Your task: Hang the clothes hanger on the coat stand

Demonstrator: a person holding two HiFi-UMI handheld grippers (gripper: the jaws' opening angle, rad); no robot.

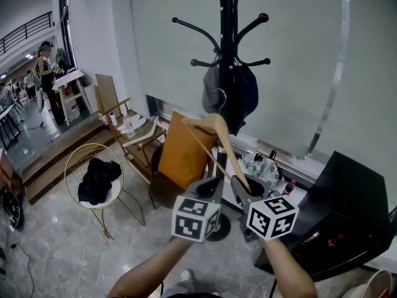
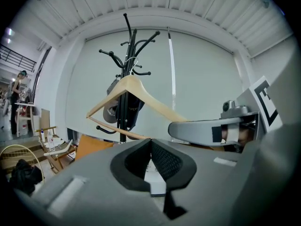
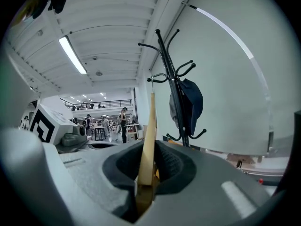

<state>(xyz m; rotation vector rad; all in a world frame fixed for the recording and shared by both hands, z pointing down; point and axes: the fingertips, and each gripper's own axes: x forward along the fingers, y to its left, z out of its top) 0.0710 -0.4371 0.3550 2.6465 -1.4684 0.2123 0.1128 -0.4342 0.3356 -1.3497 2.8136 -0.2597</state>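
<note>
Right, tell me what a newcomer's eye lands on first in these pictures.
The wooden hanger stands out first. It is held up at the centre of the head view, one end clamped in the right hand-held gripper. Just behind and above it stands the black coat stand, with dark fabric items hung on its hooks. To the left, lower down, an orange chair catches the eye against the pale floor.

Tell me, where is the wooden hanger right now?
Centre of the head view: the wooden hanger is clamped in the right gripper, just before the coat stand.
</note>
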